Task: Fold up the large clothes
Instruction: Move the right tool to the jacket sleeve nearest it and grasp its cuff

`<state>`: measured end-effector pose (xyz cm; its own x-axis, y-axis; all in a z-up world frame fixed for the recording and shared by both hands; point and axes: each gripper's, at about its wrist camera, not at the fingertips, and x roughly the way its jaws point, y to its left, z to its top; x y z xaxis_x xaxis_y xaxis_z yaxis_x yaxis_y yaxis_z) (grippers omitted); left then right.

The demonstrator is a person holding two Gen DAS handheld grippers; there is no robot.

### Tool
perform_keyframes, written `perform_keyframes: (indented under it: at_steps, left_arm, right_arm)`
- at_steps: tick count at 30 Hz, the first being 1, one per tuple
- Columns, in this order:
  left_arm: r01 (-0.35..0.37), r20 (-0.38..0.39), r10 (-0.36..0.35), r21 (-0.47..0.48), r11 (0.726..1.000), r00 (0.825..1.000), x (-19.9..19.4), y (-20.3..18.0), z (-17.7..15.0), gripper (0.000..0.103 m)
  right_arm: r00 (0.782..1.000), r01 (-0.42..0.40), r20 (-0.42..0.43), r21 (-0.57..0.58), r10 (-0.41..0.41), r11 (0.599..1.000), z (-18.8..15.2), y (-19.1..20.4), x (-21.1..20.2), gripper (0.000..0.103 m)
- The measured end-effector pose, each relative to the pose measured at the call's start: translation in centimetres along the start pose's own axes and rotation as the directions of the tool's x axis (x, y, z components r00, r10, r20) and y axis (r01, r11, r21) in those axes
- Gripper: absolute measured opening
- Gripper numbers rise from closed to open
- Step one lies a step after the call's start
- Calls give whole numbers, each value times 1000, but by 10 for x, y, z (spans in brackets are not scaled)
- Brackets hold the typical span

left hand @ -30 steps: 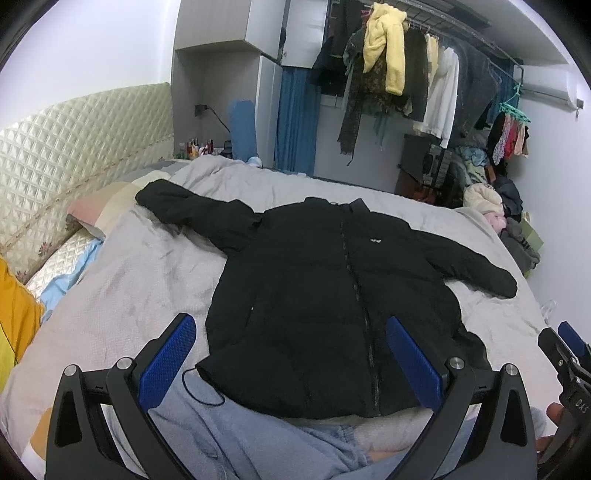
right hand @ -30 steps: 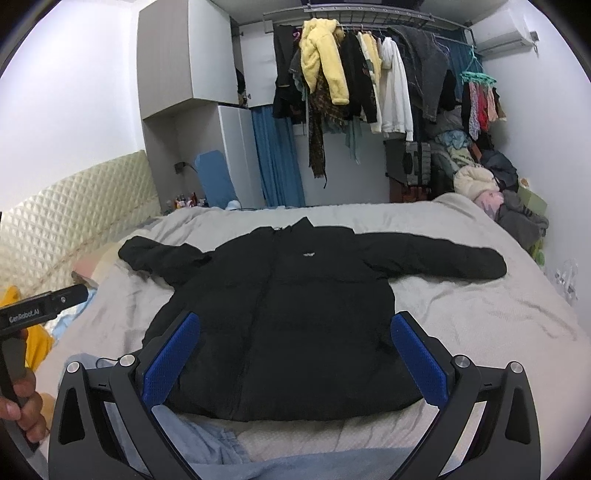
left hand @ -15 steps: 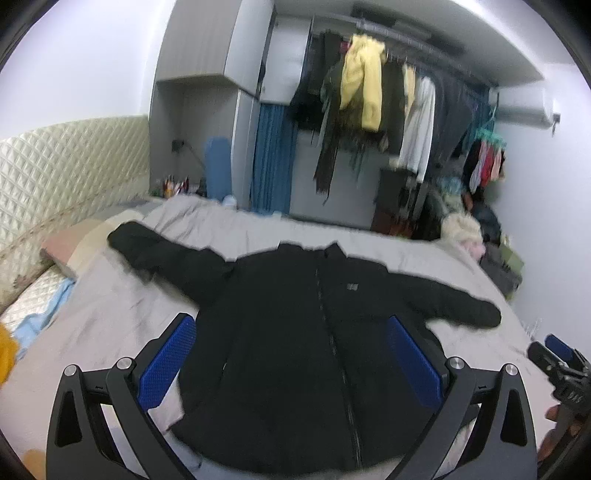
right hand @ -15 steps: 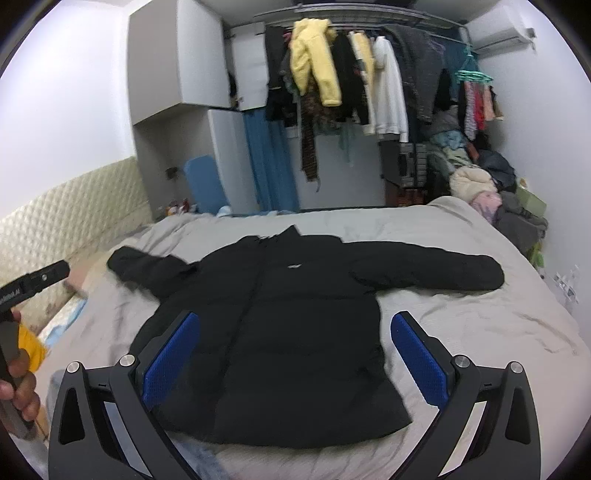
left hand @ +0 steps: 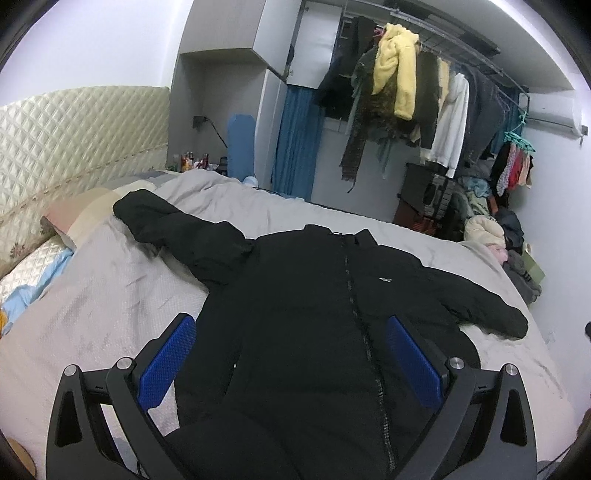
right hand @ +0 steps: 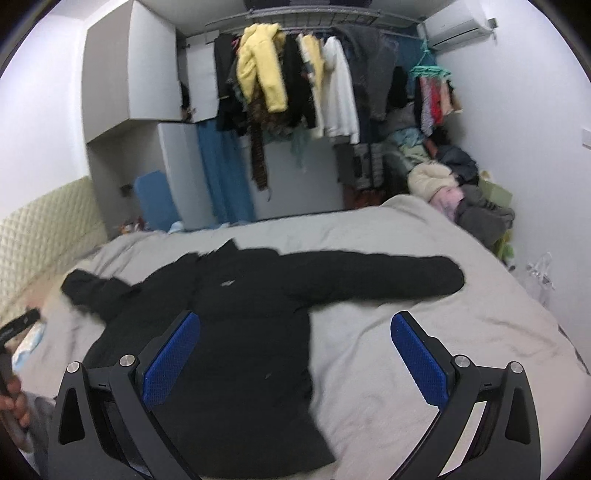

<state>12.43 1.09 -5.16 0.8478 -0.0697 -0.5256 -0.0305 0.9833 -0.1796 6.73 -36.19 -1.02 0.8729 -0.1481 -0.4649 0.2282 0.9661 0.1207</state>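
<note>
A grey-covered bed [left hand: 110,295] carries a black puffer jacket [left hand: 314,332] lying flat, zipped, sleeves spread (clothes rail [right hand: 314,92] beyond it). Above the jacket's hem, the left gripper [left hand: 288,354] and right gripper [right hand: 295,350] hover, jaws wide, holding nothing.

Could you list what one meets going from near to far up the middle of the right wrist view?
Black jacket → grey bedspread beyond its collar → blue curtain → yellow fleece hanging on the clothes rail.
</note>
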Motion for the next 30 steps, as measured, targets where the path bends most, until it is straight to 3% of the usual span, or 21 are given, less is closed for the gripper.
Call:
perform_keyframes:
  at_steps: [8, 16, 23, 30]
  left_arm:
    - [-22, 34, 21, 24, 999, 999, 21, -1, 4, 103]
    - [-62, 19, 62, -18, 998, 998, 60, 10, 3, 103]
    - [-52, -44, 52, -4, 999, 998, 92, 7, -8, 103]
    - [-64, -86, 62, -19, 998, 994, 117, 4, -13, 103]
  right_arm:
    - [998, 51, 35, 21, -52, 998, 14, -50, 44, 103]
    - [990, 119, 69, 14, -119, 993, 8, -97, 104, 103]
    - [995, 97, -37, 158, -92, 983, -2, -166, 175, 103]
    - [986, 129, -149, 346, -81, 930, -23, -245, 249, 101]
